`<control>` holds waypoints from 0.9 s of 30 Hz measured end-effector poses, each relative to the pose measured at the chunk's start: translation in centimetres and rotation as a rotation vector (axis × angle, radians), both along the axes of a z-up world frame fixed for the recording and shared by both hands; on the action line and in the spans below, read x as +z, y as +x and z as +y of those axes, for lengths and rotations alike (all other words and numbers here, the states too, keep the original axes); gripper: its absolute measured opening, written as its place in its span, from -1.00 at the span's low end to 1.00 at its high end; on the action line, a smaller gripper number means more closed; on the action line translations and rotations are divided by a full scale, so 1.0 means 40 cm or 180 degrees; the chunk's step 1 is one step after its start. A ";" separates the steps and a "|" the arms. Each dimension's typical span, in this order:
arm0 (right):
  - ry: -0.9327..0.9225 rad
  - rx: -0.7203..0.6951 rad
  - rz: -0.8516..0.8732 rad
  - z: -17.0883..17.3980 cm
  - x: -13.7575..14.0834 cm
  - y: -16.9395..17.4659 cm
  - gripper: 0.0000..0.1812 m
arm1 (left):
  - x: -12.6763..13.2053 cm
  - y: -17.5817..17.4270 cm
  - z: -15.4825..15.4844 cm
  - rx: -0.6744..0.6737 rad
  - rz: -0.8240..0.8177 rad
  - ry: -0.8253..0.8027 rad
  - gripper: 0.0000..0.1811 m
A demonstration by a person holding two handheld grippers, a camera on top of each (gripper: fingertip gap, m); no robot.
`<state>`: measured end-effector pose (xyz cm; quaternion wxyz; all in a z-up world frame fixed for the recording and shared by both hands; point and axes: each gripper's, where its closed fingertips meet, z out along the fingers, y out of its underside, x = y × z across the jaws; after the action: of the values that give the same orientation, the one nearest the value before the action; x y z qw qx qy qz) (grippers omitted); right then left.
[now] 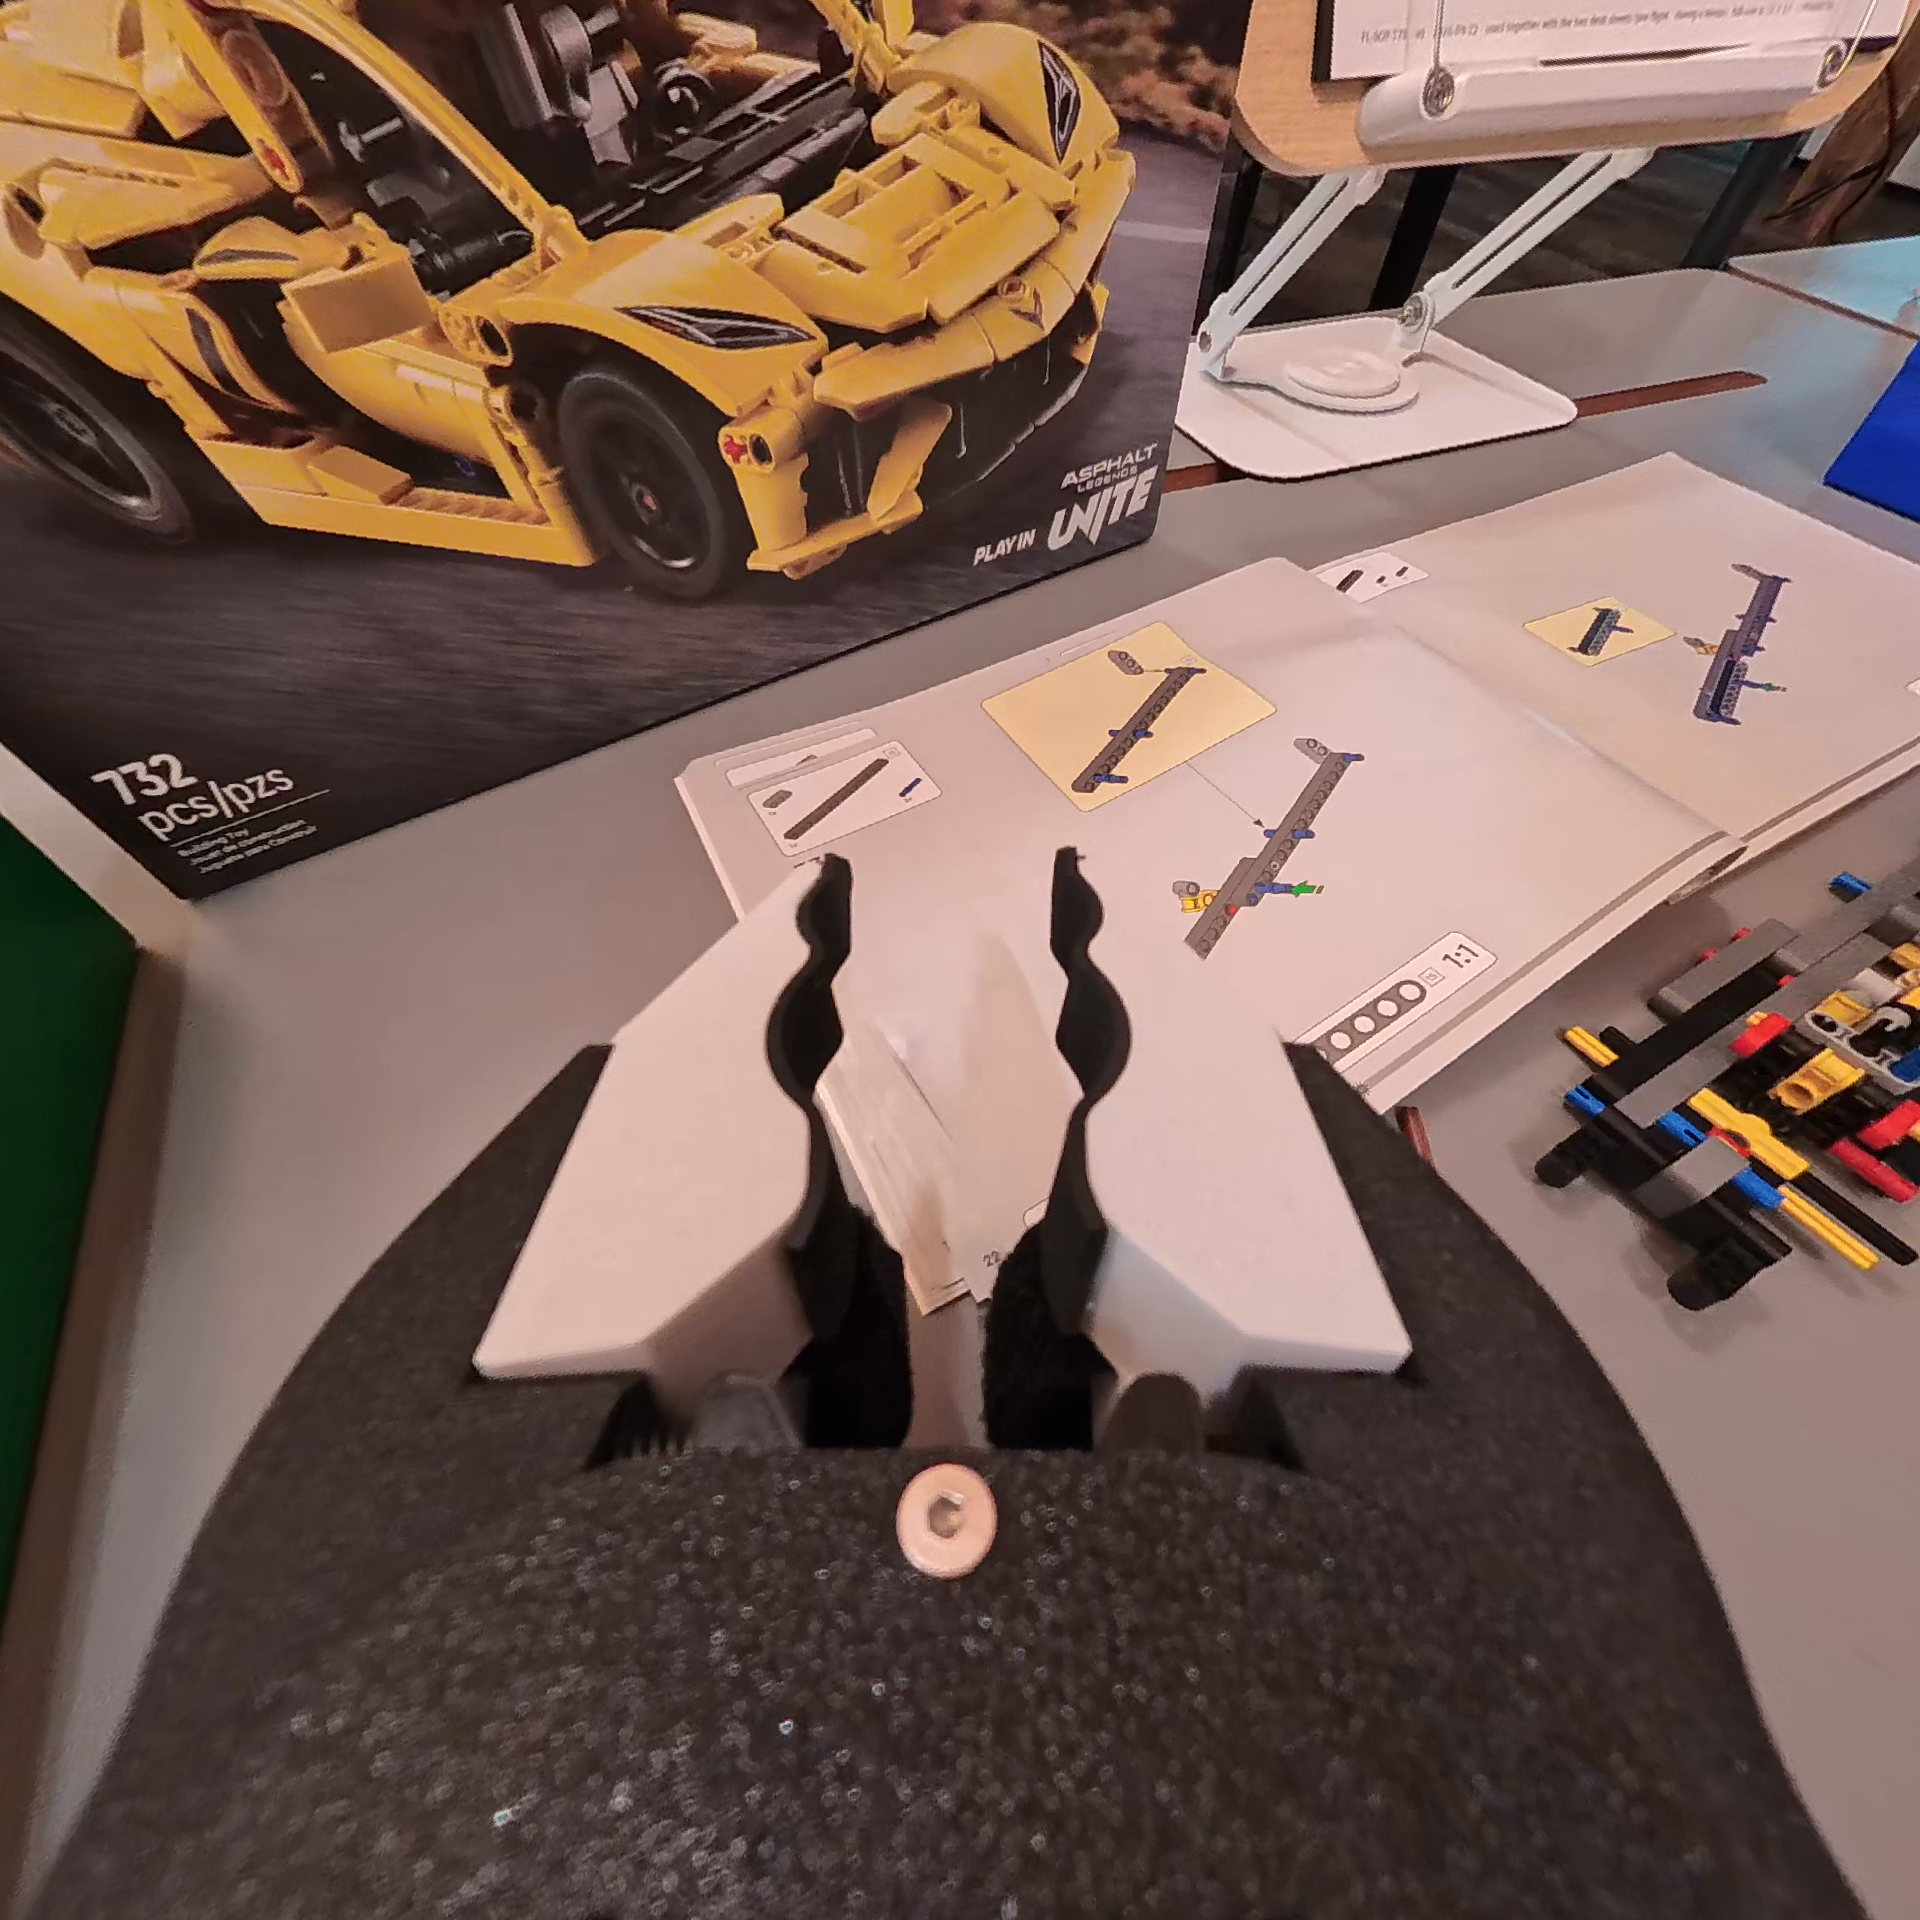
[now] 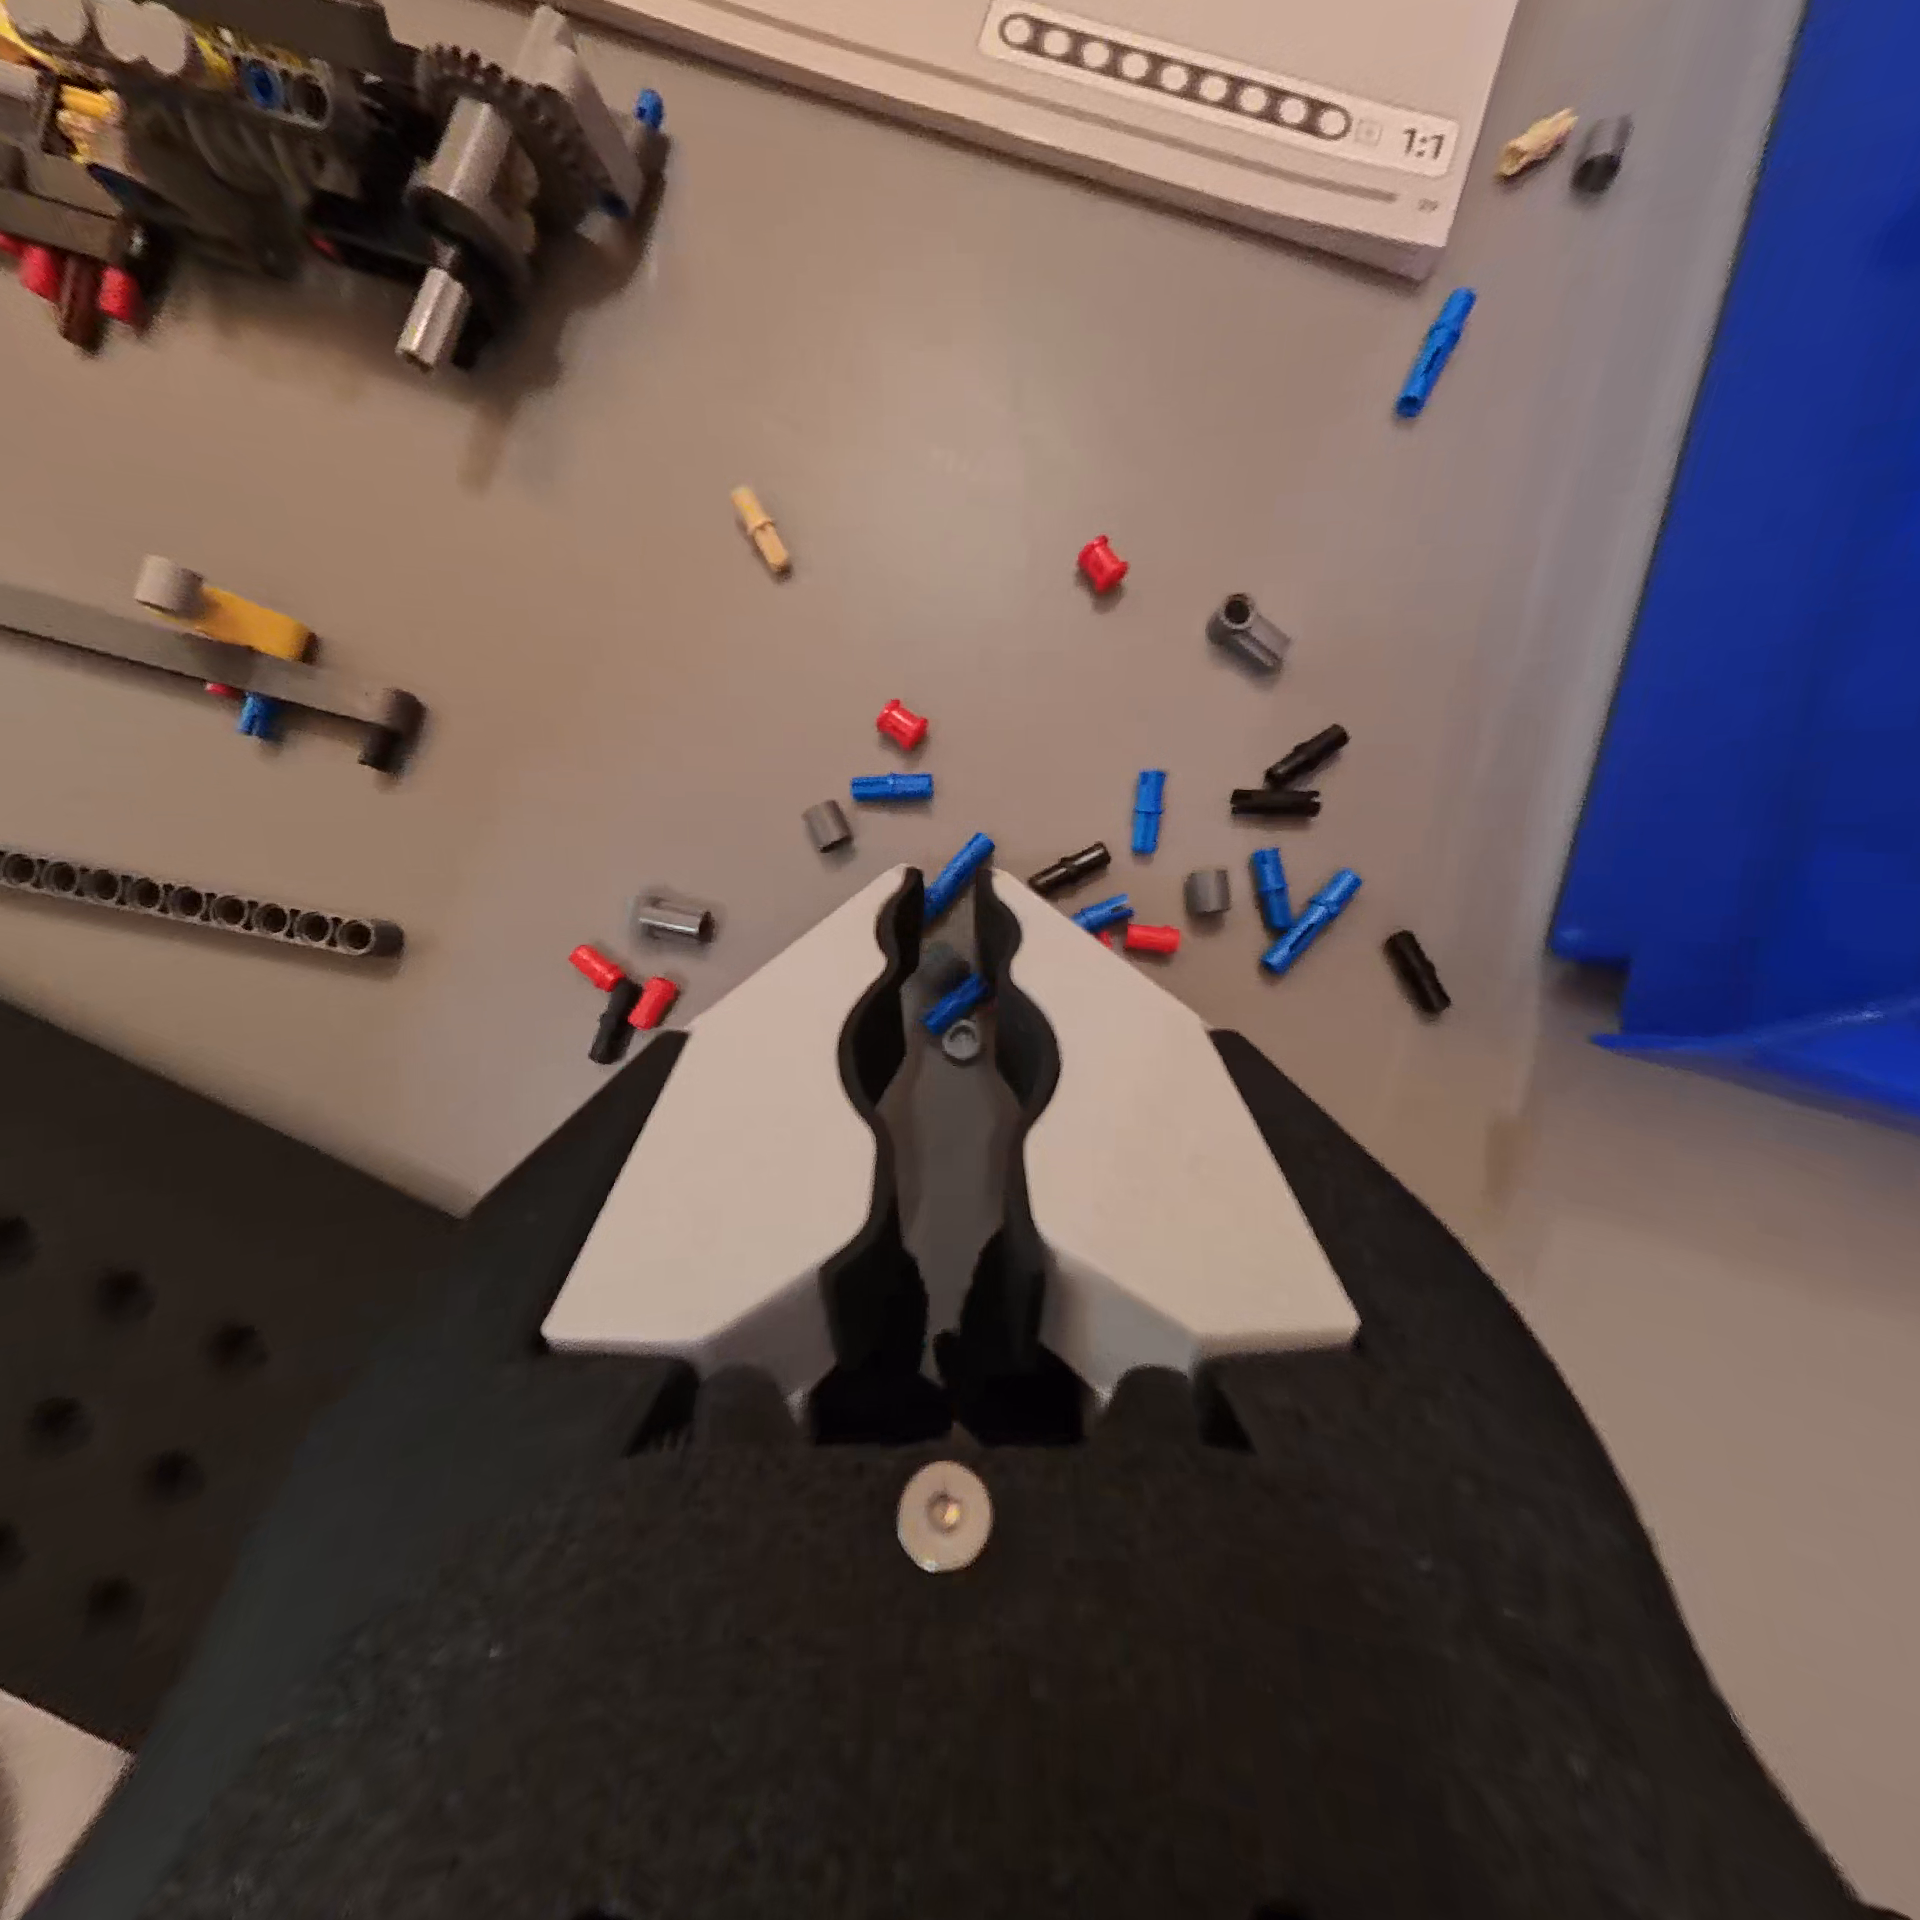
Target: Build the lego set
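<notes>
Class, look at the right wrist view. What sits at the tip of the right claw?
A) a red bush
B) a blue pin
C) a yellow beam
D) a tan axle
B: a blue pin sits at the tip of the nearly shut right claw, though whether the fingers actually pinch it cannot be told; the loose red, black and grey pieces lie apart on the grey table.

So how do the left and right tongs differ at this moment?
The left tongs stand open with a wide gap and hold nothing; the right tongs are nearly closed around a blue pin. The left tongs hang over the instruction booklet; the right tongs point down at loose pins on the grey table. Both have the same grey fingers with black wavy pads.
</notes>
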<state>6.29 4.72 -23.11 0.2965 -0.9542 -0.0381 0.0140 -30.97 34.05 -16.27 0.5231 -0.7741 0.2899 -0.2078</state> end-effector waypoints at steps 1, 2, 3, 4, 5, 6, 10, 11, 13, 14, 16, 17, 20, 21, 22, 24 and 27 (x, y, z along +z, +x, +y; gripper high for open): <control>-0.0039 0.0019 0.0013 -0.001 -0.007 -0.004 -0.93 | 0.002 0.000 0.000 -0.0002 -0.0006 0.0007 -0.59; -0.0047 0.0050 -0.0008 0.000 -0.011 -0.008 -0.96 | 0.002 0.001 -0.001 -0.0007 -0.0010 0.0007 -0.59; -0.0039 0.0086 -0.0050 0.002 -0.011 -0.011 -0.96 | 0.003 0.002 -0.001 -0.0010 -0.0008 0.0006 -0.59; -0.0061 0.0109 -0.0109 0.004 -0.011 -0.011 -0.96 | 0.002 0.002 -0.001 -0.0012 -0.0004 0.0009 -0.59; -0.0075 0.0132 -0.0140 0.007 -0.008 -0.015 -0.96 | 0.002 0.003 -0.002 -0.0013 0.0002 0.0011 -0.59; -0.0015 0.0174 -0.0132 0.018 0.005 -0.026 -0.96 | 0.001 0.002 -0.002 -0.0014 0.0009 0.0012 -0.59; 0.0330 0.0696 0.0161 0.086 0.064 -0.163 -0.96 | 0.002 0.003 -0.003 -0.0014 0.0028 0.0030 -0.59; 0.0285 0.0853 0.0165 0.097 0.054 -0.196 -0.96 | 0.003 0.002 -0.004 -0.0014 0.0031 0.0038 -0.59; 0.0141 0.1095 0.0043 0.111 0.020 -0.233 -0.96 | 0.004 0.002 -0.004 -0.0011 0.0037 0.0049 -0.59; 0.0078 0.1168 0.0000 0.117 0.007 -0.244 -0.96 | 0.004 0.002 -0.005 -0.0014 0.0040 0.0047 -0.59; 0.0069 0.1254 0.0039 0.127 -0.001 -0.265 -0.96 | 0.004 0.003 -0.008 -0.0028 0.0039 0.0046 -0.59; 0.0037 0.1267 0.0072 0.128 -0.006 -0.270 -0.96 | 0.004 0.003 -0.009 -0.0032 0.0045 0.0051 -0.59; 0.0019 0.1230 0.0155 0.125 -0.004 -0.266 -0.94 | 0.003 0.003 -0.010 -0.0033 0.0092 0.0075 -0.59; 0.0044 0.1208 0.0199 0.120 0.005 -0.262 -0.89 | 0.003 0.004 -0.010 -0.0033 0.0103 0.0085 -0.59; 0.0109 0.1165 0.0235 0.112 0.022 -0.252 -0.87 | 0.003 0.003 -0.010 -0.0032 0.0112 0.0093 -0.59; 0.0352 0.0896 0.0166 0.091 0.064 -0.184 -0.90 | 0.002 0.003 -0.010 -0.0032 0.0120 0.0092 -0.59; 0.0368 0.0282 -0.0018 0.024 0.074 -0.022 -0.89 | 0.004 0.006 -0.012 -0.0049 0.0086 0.0077 -0.59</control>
<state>5.40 5.67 -20.15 0.3502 -0.9328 -0.0819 0.0221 -30.74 33.56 -16.13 0.5268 -0.7682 0.3053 -0.1978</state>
